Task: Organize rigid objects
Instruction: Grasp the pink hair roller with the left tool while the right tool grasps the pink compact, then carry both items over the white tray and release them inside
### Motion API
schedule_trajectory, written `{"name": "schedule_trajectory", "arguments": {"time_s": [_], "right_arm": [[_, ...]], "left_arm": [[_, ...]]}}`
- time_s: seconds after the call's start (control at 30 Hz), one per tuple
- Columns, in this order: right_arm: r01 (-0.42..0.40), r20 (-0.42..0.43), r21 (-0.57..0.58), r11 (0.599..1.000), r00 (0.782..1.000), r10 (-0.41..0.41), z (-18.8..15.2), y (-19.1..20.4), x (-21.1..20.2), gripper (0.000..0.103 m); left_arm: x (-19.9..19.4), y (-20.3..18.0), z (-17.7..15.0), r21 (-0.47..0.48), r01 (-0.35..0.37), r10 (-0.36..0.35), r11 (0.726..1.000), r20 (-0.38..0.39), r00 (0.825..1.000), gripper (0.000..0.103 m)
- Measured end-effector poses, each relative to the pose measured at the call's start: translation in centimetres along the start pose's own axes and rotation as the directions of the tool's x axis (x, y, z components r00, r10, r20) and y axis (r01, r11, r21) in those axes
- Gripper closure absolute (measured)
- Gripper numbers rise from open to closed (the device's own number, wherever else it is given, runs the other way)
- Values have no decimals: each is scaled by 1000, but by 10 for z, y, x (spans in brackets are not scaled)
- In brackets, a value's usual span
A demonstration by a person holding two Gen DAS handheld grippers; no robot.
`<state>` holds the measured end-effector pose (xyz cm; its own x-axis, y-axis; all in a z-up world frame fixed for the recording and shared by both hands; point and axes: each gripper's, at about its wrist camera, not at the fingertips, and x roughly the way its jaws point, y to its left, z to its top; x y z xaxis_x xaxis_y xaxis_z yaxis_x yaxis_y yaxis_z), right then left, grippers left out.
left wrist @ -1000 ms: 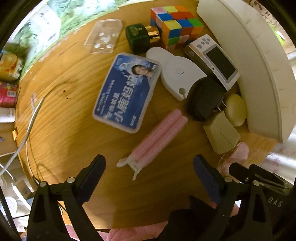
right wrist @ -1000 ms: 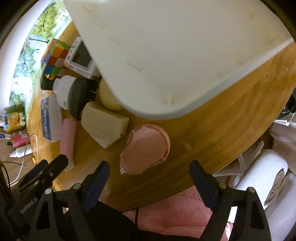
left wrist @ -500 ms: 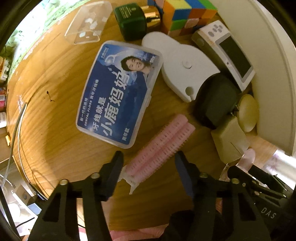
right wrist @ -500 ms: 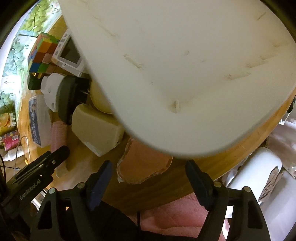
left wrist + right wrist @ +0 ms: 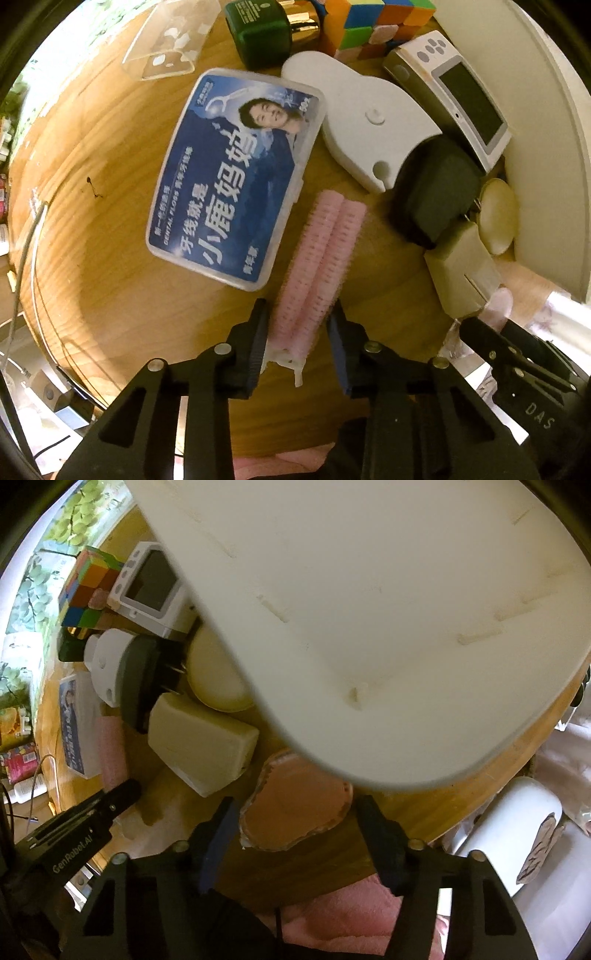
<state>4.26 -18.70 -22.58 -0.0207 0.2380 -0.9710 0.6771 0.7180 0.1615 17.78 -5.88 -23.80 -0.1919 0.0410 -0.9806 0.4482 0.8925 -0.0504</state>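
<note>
A pink double hair roller (image 5: 317, 266) lies on the round wooden table (image 5: 92, 240) beside a blue dental floss box (image 5: 236, 173). My left gripper (image 5: 297, 332) points down and is shut on the roller's near end, a pad on each side. A flat pink oval pad (image 5: 291, 794) lies at the table's near edge, partly under the overhanging white tray (image 5: 369, 609). My right gripper (image 5: 295, 806) straddles that pad; its jaws are closing with the pad between them, the pads right at its edges.
Crowded against the tray (image 5: 535, 110) are a beige charger (image 5: 461, 273), a black adapter (image 5: 432, 192), a white flat device (image 5: 369, 122), a screen timer (image 5: 461, 85), a colour cube (image 5: 369, 22), a green bottle (image 5: 262, 33) and a clear case (image 5: 166, 44).
My left gripper came down over the pink roller and its jaws shut on the near end. The right jaws narrowed around the pink pad, and the tray now covers more of it.
</note>
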Motion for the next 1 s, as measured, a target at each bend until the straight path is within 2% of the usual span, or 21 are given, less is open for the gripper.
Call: {"name": "schedule_trajectory", "arguments": {"time_s": [0.37, 0.57, 0.6, 0.67, 0.77, 0.8, 0.87, 1.0], "right_arm": [[-38, 16, -19, 999, 999, 39, -19, 10, 8, 43], [-49, 24, -53, 997, 998, 50, -36, 9, 10, 43], [-52, 28, -63, 997, 998, 54, -27, 2, 4, 43], [-59, 44, -82, 995, 997, 63, -35, 3, -1, 43], [-63, 80, -118, 991, 994, 72, -46, 6, -9, 43], [-65, 99, -133, 989, 992, 78, -51, 6, -13, 43], [-65, 136, -159, 985, 987, 87, -58, 16, -29, 43], [-68, 223, -226, 972, 967, 120, -73, 18, -49, 43]], "left_arm": [[-2, 17, -29, -8, 15, -15, 1000, 22, 1000, 71], [1, 30, -54, -43, 33, -31, 999, 56, 998, 71], [1, 34, -60, -52, 40, -37, 998, 66, 997, 71], [-5, 37, -72, -64, 51, -46, 997, 87, 995, 71], [-22, 40, -88, -84, 105, -91, 991, 160, 983, 71], [-28, 44, -95, -90, 143, -122, 986, 202, 972, 71], [-36, 49, -105, -92, 173, -145, 981, 255, 956, 71], [-57, 57, -128, -73, 226, -181, 971, 385, 905, 71]]}}
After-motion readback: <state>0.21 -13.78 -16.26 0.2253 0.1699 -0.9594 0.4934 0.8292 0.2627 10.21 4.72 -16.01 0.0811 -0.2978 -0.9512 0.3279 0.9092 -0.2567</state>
